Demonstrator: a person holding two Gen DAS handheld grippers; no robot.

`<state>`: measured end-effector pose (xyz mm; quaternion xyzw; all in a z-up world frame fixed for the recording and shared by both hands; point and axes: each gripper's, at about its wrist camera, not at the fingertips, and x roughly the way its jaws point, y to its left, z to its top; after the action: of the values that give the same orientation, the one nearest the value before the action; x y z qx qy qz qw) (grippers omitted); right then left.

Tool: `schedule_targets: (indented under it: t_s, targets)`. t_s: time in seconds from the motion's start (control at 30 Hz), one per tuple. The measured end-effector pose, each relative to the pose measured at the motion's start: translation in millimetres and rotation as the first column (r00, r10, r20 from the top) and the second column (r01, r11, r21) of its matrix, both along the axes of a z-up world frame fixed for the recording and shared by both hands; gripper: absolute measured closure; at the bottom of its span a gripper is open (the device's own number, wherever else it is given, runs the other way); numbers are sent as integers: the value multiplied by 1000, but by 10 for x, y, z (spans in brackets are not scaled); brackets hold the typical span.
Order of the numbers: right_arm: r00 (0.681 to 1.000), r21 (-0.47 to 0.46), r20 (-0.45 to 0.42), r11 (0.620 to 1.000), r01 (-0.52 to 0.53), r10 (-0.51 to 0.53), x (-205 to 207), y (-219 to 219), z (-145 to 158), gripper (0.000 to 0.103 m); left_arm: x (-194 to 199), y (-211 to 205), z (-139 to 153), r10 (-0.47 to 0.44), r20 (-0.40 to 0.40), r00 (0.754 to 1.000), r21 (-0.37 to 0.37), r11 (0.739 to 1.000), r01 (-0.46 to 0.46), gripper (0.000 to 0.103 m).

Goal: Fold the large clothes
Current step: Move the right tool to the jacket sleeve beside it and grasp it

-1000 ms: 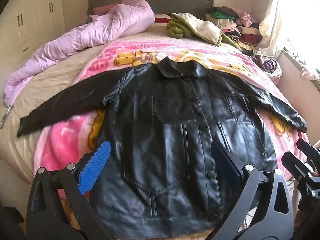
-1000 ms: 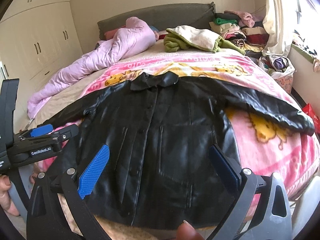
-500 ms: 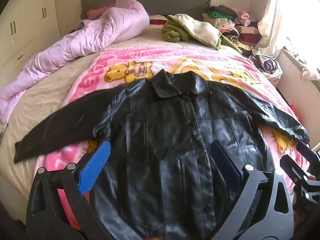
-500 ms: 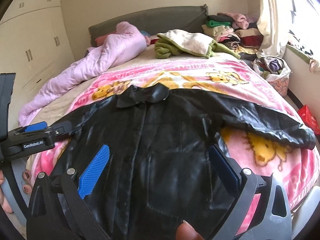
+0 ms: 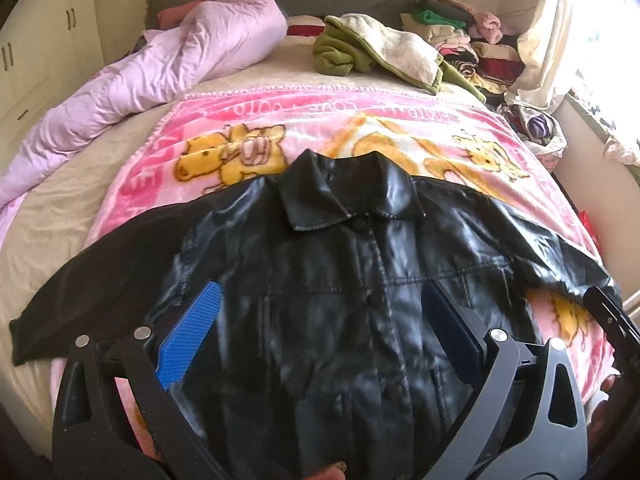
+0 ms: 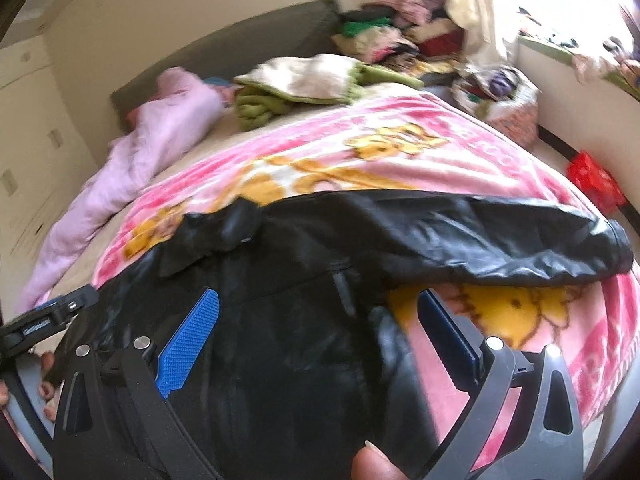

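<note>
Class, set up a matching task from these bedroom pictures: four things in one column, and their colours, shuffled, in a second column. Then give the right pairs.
Things:
1. jacket
2. blanket under the jacket
3. quilt bundled by the headboard
4. gripper pads

Colours:
A. blue
B. lilac
C. black
D. pink with yellow bears

Pairs: 1-C, 2-D, 3-B, 4-A

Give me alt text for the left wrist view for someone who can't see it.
A black leather jacket lies buttoned and face up, sleeves spread, on a pink cartoon-bear blanket covering a bed. The open left hand-held gripper hovers over its lower front. A lilac duvet and piled clothes sit near the headboard.
</note>
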<state>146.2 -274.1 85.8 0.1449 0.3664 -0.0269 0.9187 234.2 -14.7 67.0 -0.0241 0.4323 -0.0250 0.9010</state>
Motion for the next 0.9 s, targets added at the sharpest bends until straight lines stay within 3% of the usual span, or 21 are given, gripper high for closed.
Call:
schedule_targets:
  t_s: [0.3,0.5,0.63,0.7,0.9]
  targets:
    - [973,81,-69,971,224,-219,244,-736,-301,4,375,-224,-234,-62,-15,998,-23,998,62,9]
    - [913,161,-110,899,407,-394,226,-1304,-485,4,590,-350,-427,-90,-32,995,-21,996,89,9]
    - [825,178,-152,806,564,-544,131,-1697,-664,4,732,-390,-601,-76,-74,994,11,997,77,9]
    - [763,156,-167,747,646,-625,75,-1914,-755,4,777,-392,-672,-78,-85,993,5,997,79,9]
    - [608,215,-239,570,793,-757,-101,-2429,-1062,4,936,-382,-851,-67,-98,993,4,998,68,9]
